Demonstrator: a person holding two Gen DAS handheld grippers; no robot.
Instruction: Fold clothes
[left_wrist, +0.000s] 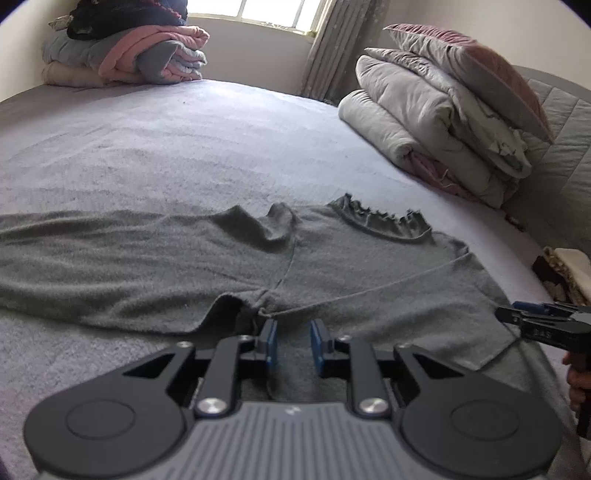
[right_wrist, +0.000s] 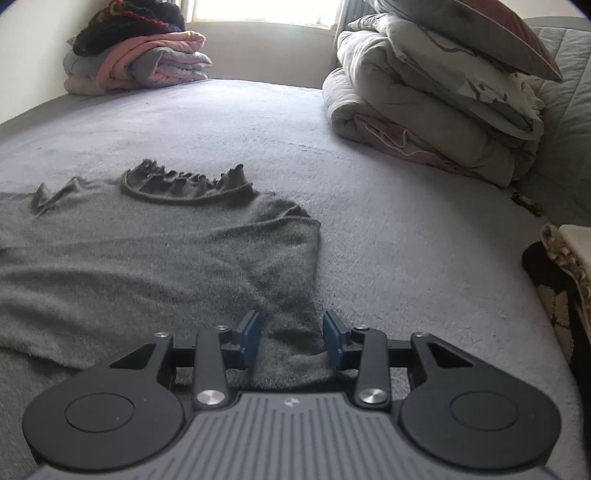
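Grey sweater (left_wrist: 332, 266) flat on bed (left_wrist: 147, 140), left gripper (left_wrist: 293, 341) and right gripper (right_wrist: 291, 338) jaws parted over its near edge

Small pale marking on side of right tool (left_wrist: 517, 314), blurred, unreadable. Tiny white logo on left tool (left_wrist: 293, 341) body, no legible text.

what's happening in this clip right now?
A person with a handheld gripper in each hand is starting to fold a grey sweater spread flat on a bed. The left gripper sits open over the near edge by the armpit seam; the right gripper is open, straddling the sweater's right edge. Neither has closed on the fabric, and no fold has been made. Stacks of folded blankets and bedding sit at the far side.
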